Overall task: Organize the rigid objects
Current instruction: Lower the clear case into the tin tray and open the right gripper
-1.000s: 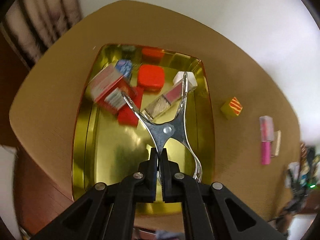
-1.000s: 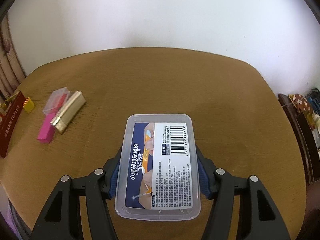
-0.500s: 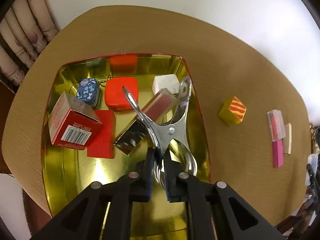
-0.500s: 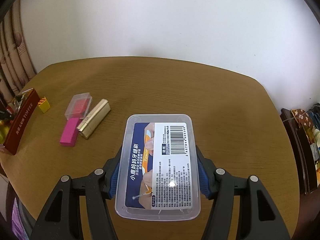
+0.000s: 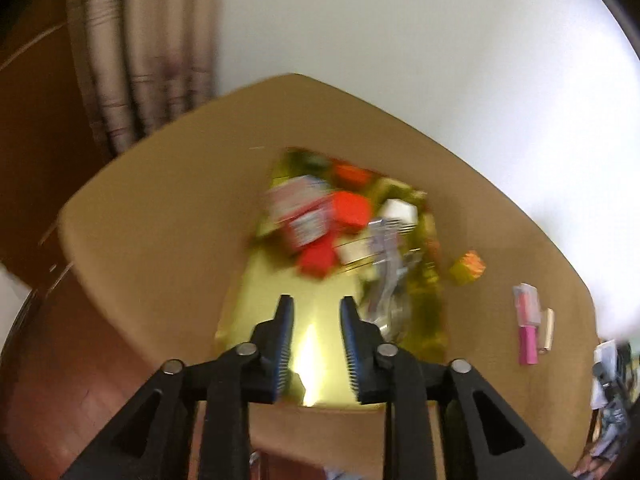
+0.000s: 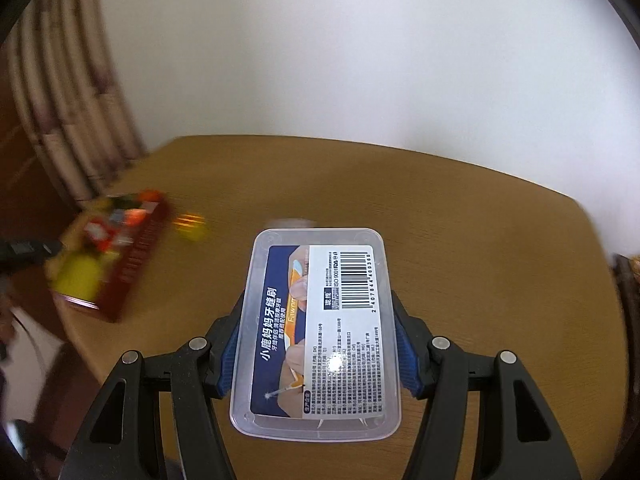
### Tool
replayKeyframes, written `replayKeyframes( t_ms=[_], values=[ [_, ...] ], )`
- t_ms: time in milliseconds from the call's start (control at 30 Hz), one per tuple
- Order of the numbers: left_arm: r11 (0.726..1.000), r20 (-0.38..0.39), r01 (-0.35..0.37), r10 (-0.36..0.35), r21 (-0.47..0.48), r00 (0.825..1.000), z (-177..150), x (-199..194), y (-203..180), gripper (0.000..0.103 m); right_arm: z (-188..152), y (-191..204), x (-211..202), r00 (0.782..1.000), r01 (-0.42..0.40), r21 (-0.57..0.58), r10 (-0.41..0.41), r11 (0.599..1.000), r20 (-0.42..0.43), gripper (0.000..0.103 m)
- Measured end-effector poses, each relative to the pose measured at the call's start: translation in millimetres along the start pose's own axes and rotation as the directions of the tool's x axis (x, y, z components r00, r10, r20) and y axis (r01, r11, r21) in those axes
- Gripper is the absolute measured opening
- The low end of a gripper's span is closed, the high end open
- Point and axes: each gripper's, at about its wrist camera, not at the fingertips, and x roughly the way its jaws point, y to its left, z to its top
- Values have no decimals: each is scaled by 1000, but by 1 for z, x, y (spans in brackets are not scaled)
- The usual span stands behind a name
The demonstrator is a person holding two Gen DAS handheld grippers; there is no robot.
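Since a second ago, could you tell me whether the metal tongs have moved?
Yes. The tongs have left the left gripper, now open, and lie in the gold tray along its right side.

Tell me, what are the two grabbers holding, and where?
The right gripper clamps the clear plastic labelled box by its long sides. The left gripper is open, holding nothing.

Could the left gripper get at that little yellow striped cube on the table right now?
Probably yes. The left gripper is open and holds nothing, and the cube sits alone on bare table just outside the tray, with nothing over it. The picture is blurred, so take this loosely.
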Motion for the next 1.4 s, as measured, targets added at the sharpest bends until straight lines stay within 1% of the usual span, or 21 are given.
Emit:
replayKeyframes(
  t_ms=[67, 133, 167, 233, 300, 367, 467, 533, 567, 633, 700, 800, 867, 933, 1033, 1133, 1267, 1300, 1333, 1367, 1400],
  values=[
    [998, 27, -45, 46, -34, 999, -17, -10, 17, 32, 14, 30, 0, 996, -89, -23, 89, 996, -7, 59],
    [992, 50, -111, 114, -62, 992, -33, -18, 33, 34, 25, 60, 4, 984, -175, -44, 174, 984, -27, 59],
    [988, 57, -139, 143, -70, 988, -43, -20, 40, 34, 31, 78, 9, 974, -222, -57, 220, 973, -44, 59],
    [985, 67, -156, 161, -72, 985, -53, -23, 50, 35, 39, 110, 19, 953, -298, -73, 292, 952, -84, 59],
    [980, 78, -184, 189, -70, 979, -62, -24, 56, 35, 44, 147, 32, 924, -370, -88, 357, 925, -135, 59],
    [980, 88, -188, 194, -69, 977, -66, -24, 57, 35, 47, 180, 49, 910, -398, -114, 376, 910, -175, 59],
    [982, 123, -169, 179, -88, 976, -66, -31, 57, 36, 49, 224, 80, 884, -436, -126, 398, 891, -244, 59],
    [981, 138, -175, 186, -85, 973, -67, -36, 57, 38, 49, 250, 102, 858, -468, -117, 419, 876, -298, 59],
    [981, 141, -173, 185, -89, 973, -66, -38, 58, 38, 48, 263, 112, 849, -475, -116, 421, 872, -320, 59],
    [985, 145, -145, 158, -97, 977, -66, -39, 61, 39, 45, 285, 129, 846, -472, -136, 404, 871, -347, 59],
    [985, 131, -136, 149, -103, 980, -65, -37, 65, 40, 42, 307, 149, 842, -456, -151, 370, 877, -393, 59],
    [986, 107, -107, 121, -124, 987, -63, -34, 73, 40, 37, 328, 171, 837, -444, -165, 342, 881, -426, 59],
    [987, 111, -96, 111, -132, 988, -62, -34, 76, 40, 36, 335, 178, 840, -433, -182, 322, 883, -437, 59],
    [987, 118, -104, 119, -125, 986, -61, -33, 77, 40, 34, 340, 184, 845, -418, -196, 300, 887, -443, 59],
    [988, 109, -108, 120, -112, 987, -61, -32, 75, 40, 28, 347, 195, 839, -413, -185, 294, 892, -458, 59],
    [989, 93, -103, 113, -102, 989, -61, -27, 74, 40, 29, 350, 202, 850, -397, -199, 277, 896, -448, 59],
    [989, 79, -109, 117, -98, 990, -61, -23, 74, 40, 28, 354, 210, 853, -388, -201, 268, 899, -448, 60],
    [989, 74, -111, 119, -99, 990, -60, -22, 74, 40, 29, 355, 212, 851, -393, -193, 276, 899, -447, 60],
    [989, 72, -112, 120, -100, 990, -60, -21, 74, 40, 30, 354, 212, 848, -399, -184, 284, 898, -448, 66],
    [988, 70, -113, 121, -102, 990, -60, -20, 75, 40, 31, 352, 211, 850, -398, -173, 290, 901, -440, 69],
    [988, 67, -115, 123, -103, 990, -60, -19, 75, 40, 33, 351, 209, 854, -393, -171, 289, 903, -433, 69]
  ],
)
